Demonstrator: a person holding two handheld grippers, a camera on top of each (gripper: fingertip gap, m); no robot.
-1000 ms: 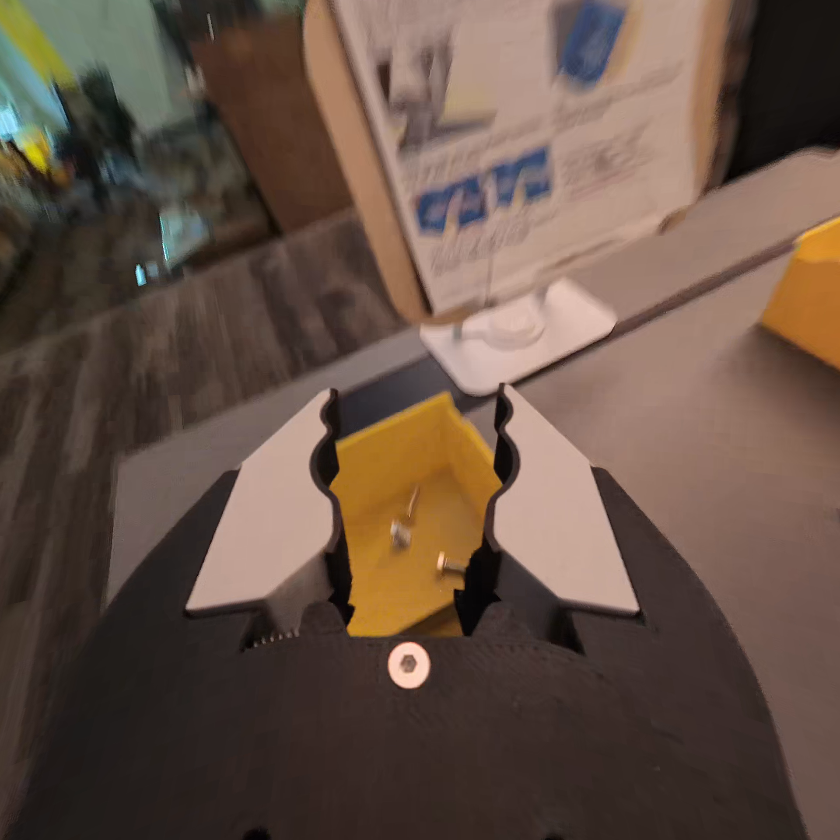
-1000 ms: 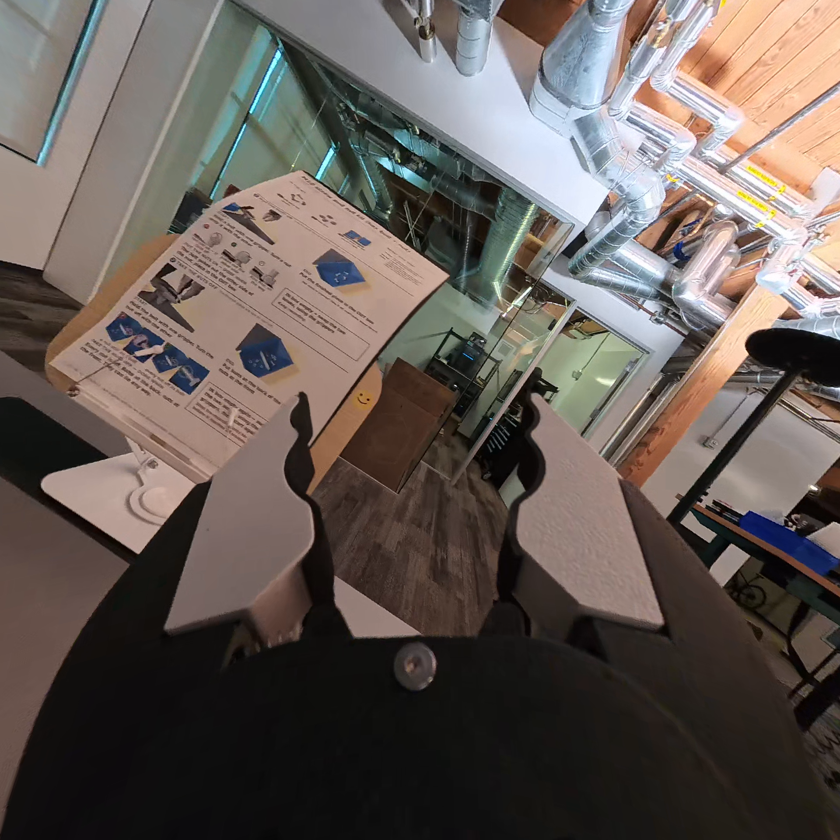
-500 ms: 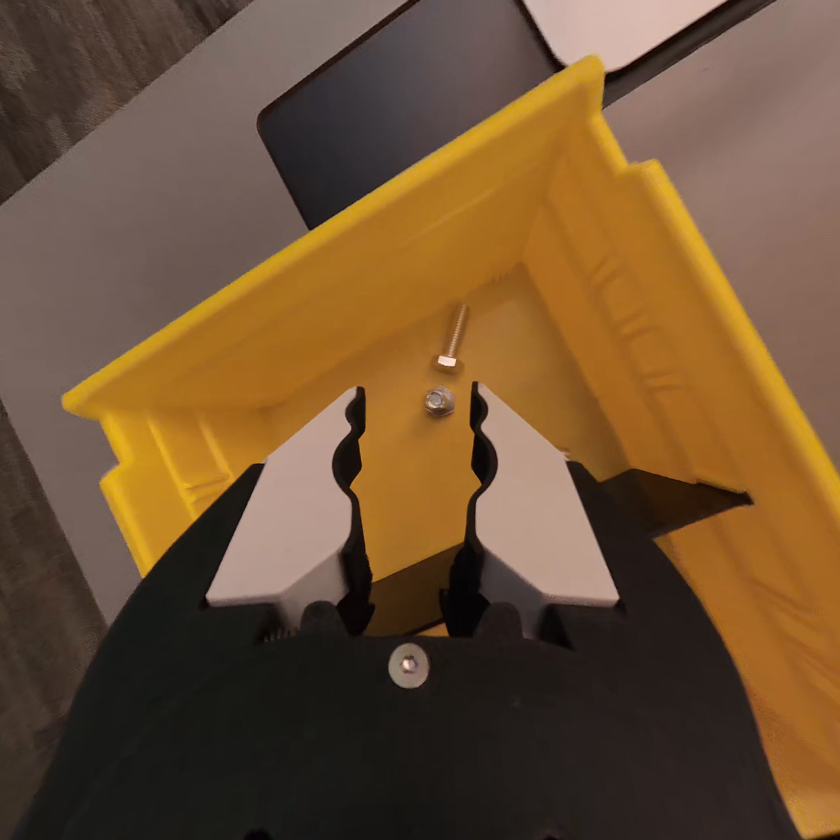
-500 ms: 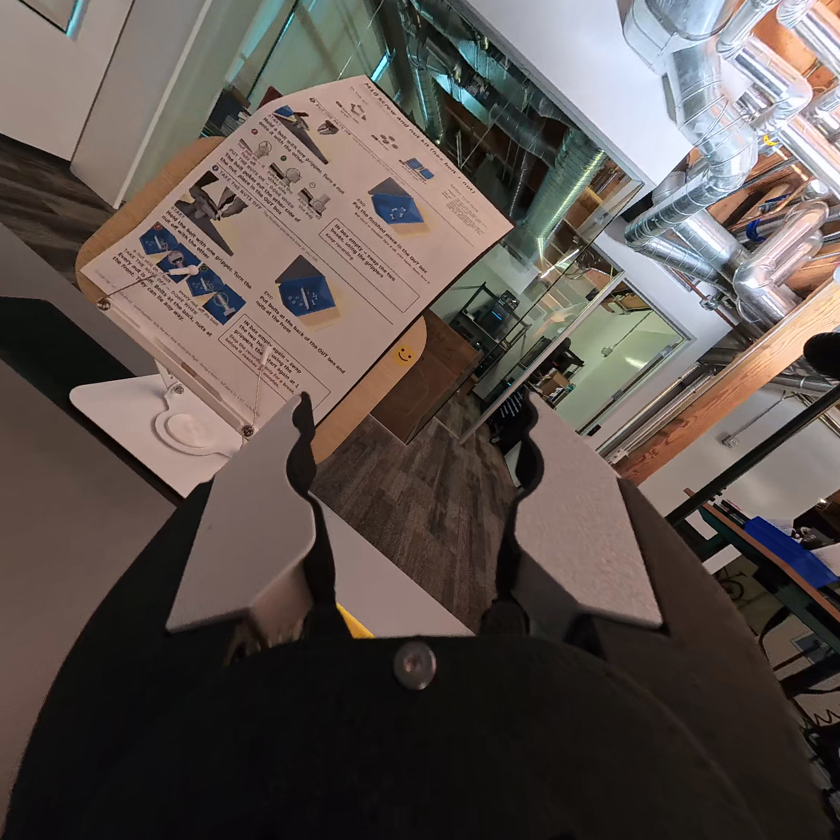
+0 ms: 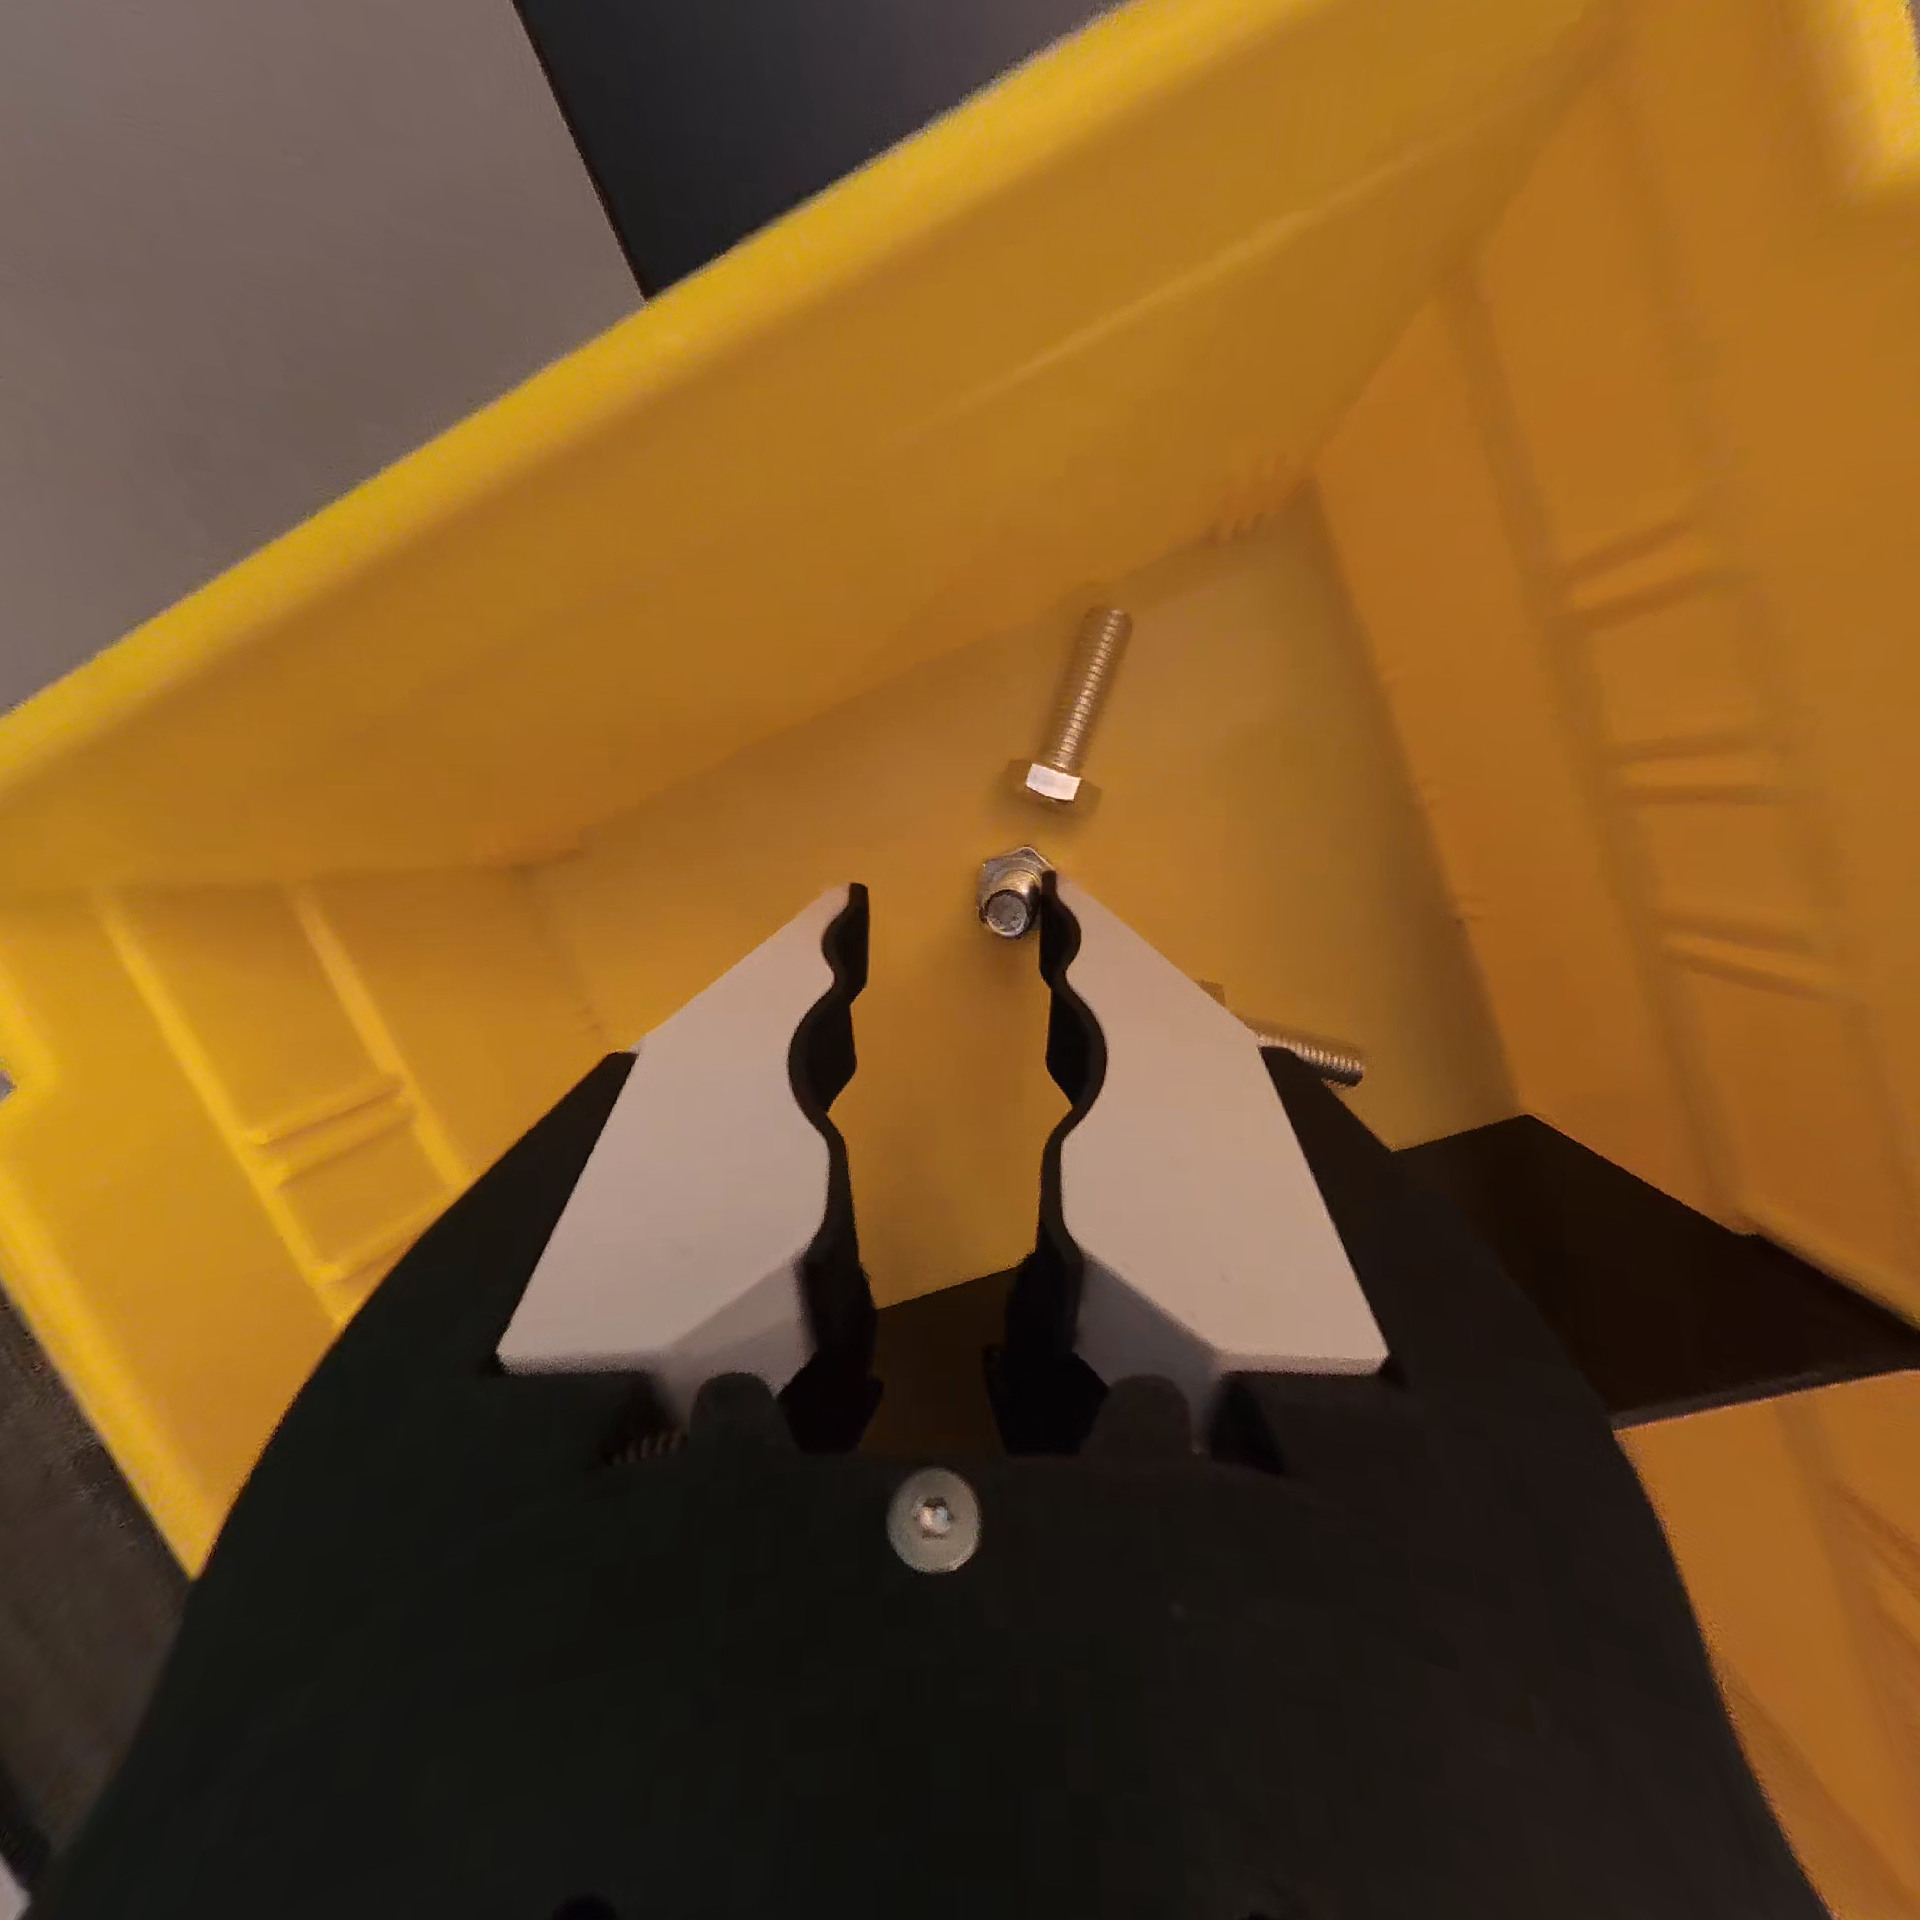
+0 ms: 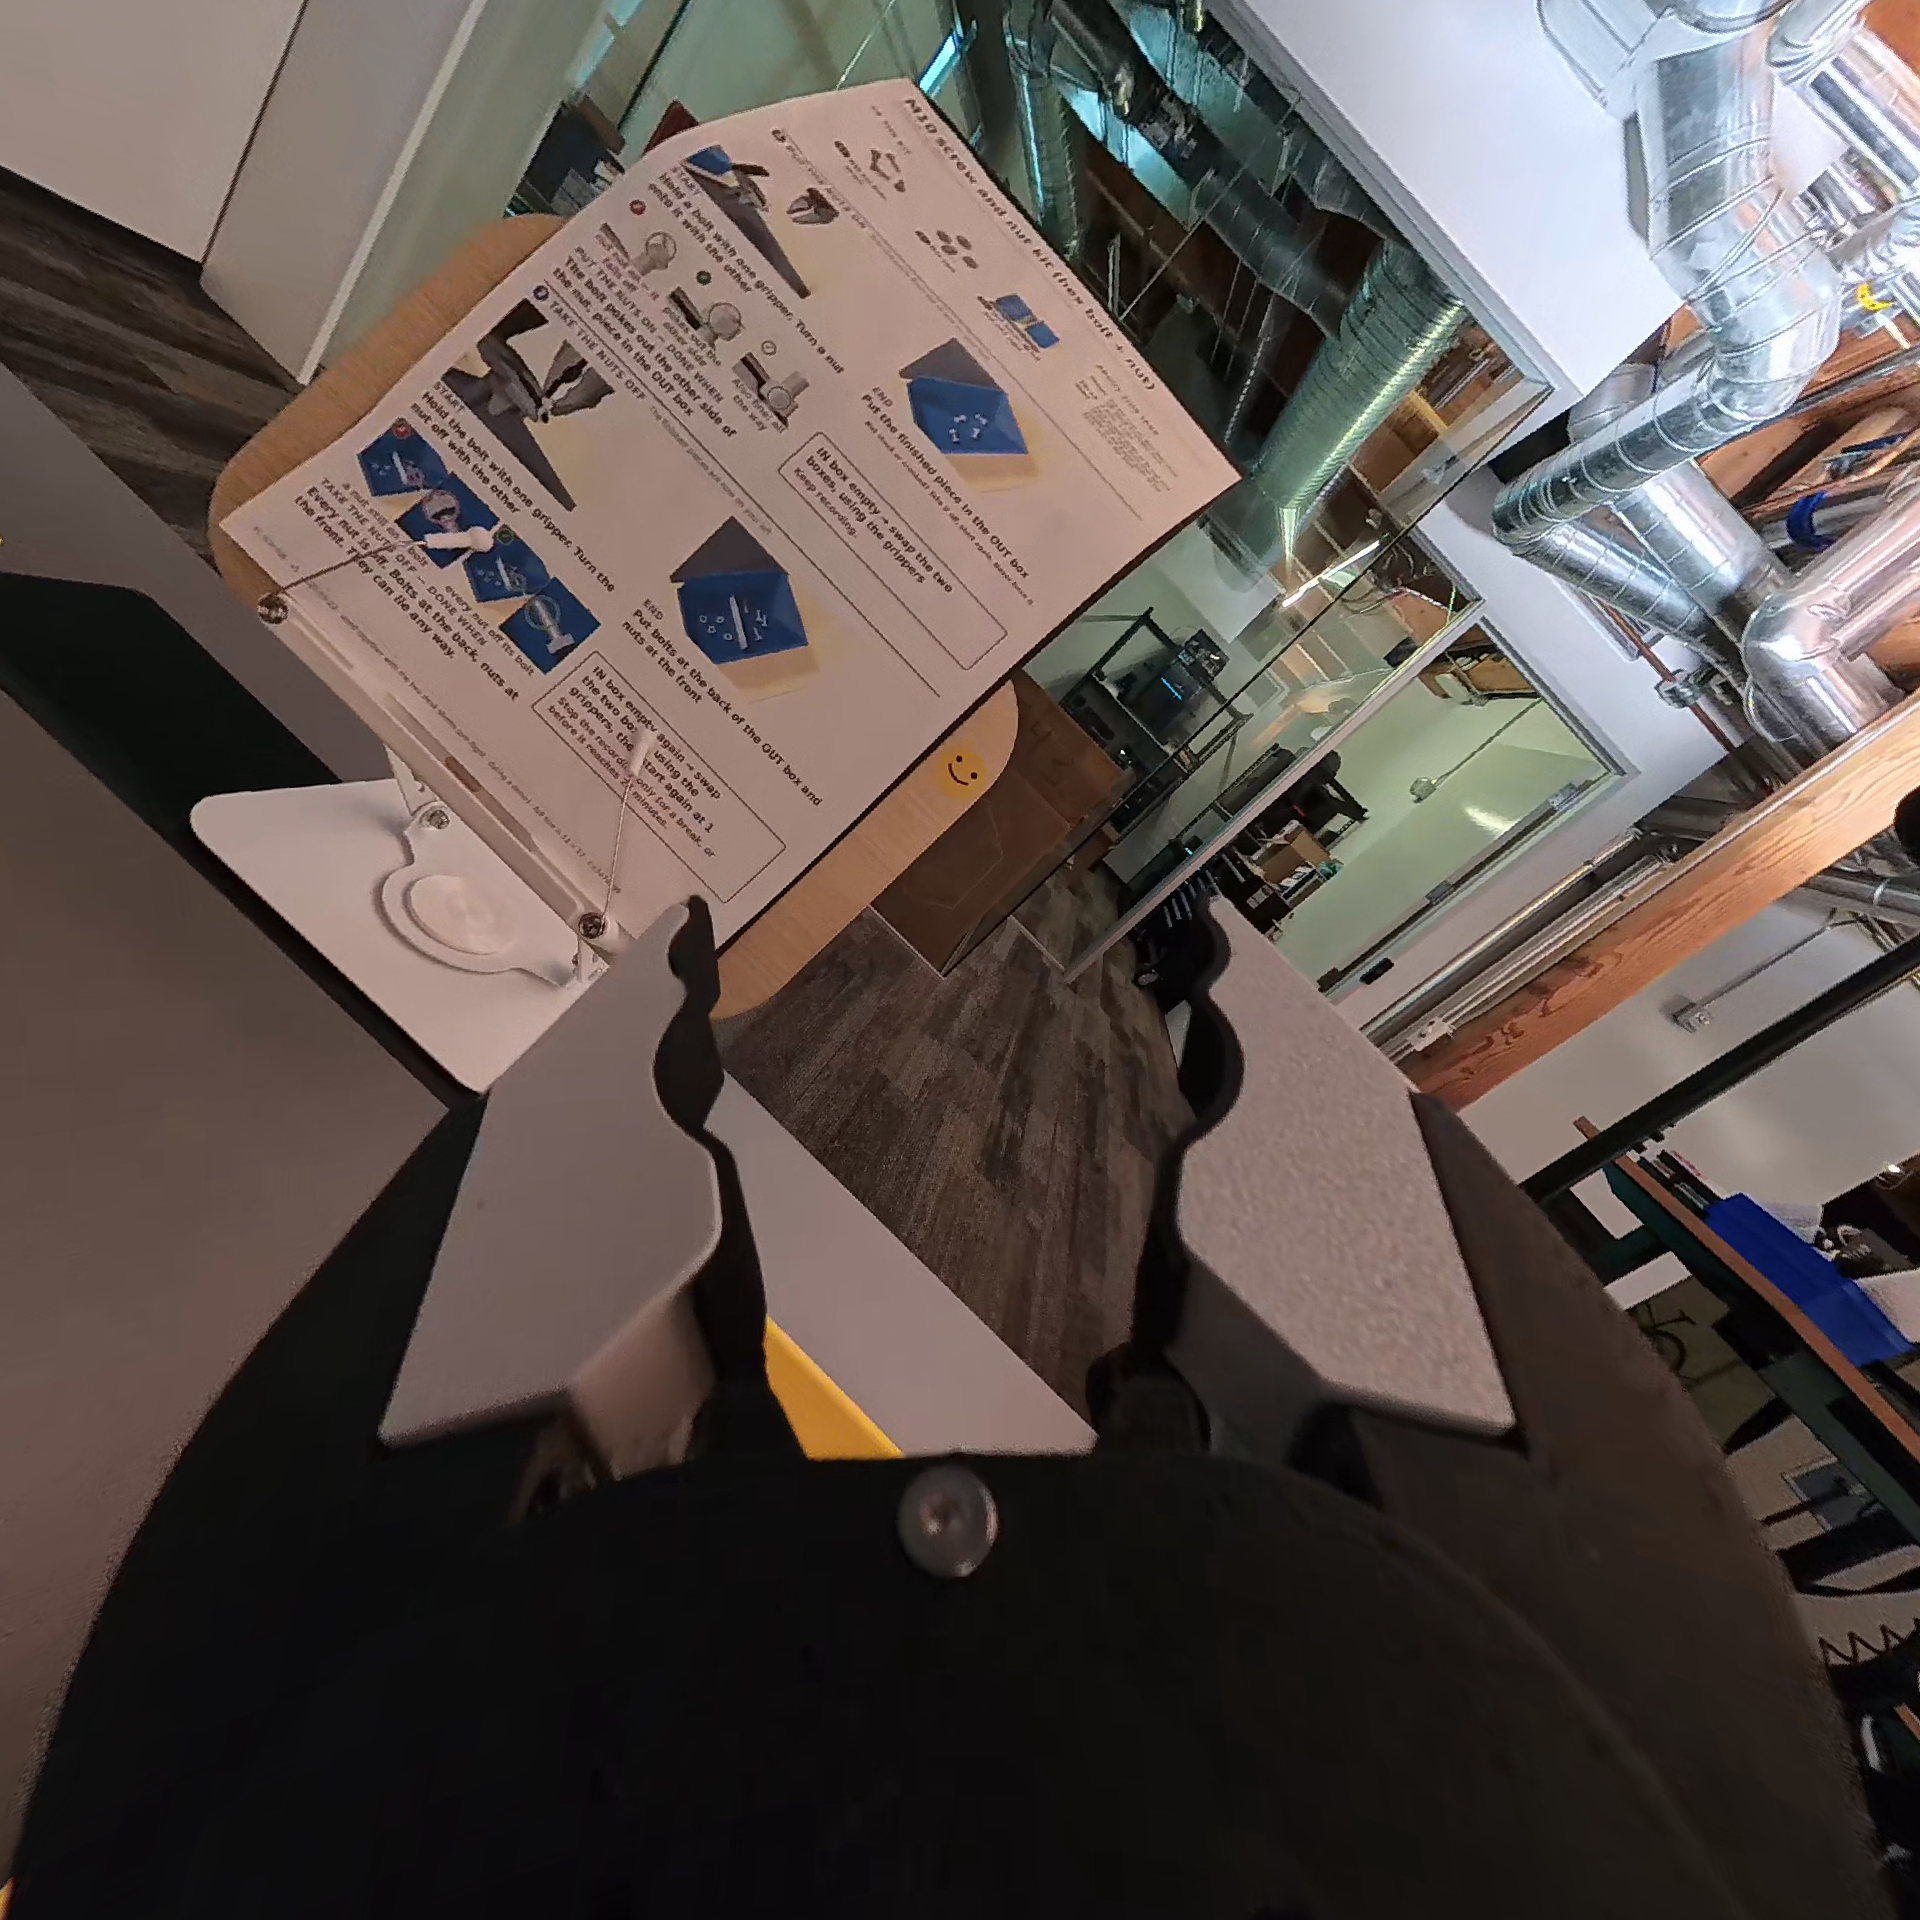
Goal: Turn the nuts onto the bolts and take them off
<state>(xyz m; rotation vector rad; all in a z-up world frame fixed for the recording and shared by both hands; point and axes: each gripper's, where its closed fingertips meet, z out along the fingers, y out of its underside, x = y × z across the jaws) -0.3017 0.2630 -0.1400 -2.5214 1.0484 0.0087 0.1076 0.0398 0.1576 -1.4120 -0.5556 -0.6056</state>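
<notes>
In the left wrist view my left gripper (image 5: 951, 902) is open and empty, reaching down into a yellow bin (image 5: 727, 499). A bolt standing on its head (image 5: 1008, 906) sits at the tip of the right finger (image 5: 1143, 1049), touching or nearly touching it. A second bolt (image 5: 1075, 707) lies flat just beyond it. A third bolt's threaded end (image 5: 1314, 1058) pokes out from behind the right finger. In the right wrist view my right gripper (image 6: 956, 935) is open and empty, held up in the air above the table. A yellow bin's edge (image 6: 821, 1397) shows between its fingers.
An instruction sheet on a wooden board (image 6: 717, 488) stands on a white base (image 6: 343, 914) at the far edge of the grey table (image 6: 156, 1143). A black mat (image 5: 779, 114) lies behind the bin. Beyond the table is carpeted floor (image 6: 966, 1101). Some 55 centimeters of space lies between my two pairs of fingers.
My left gripper has tipped down and moved deeper into the yellow bin, closing in on the upright bolt. My right gripper has tilted a little and stayed open.
</notes>
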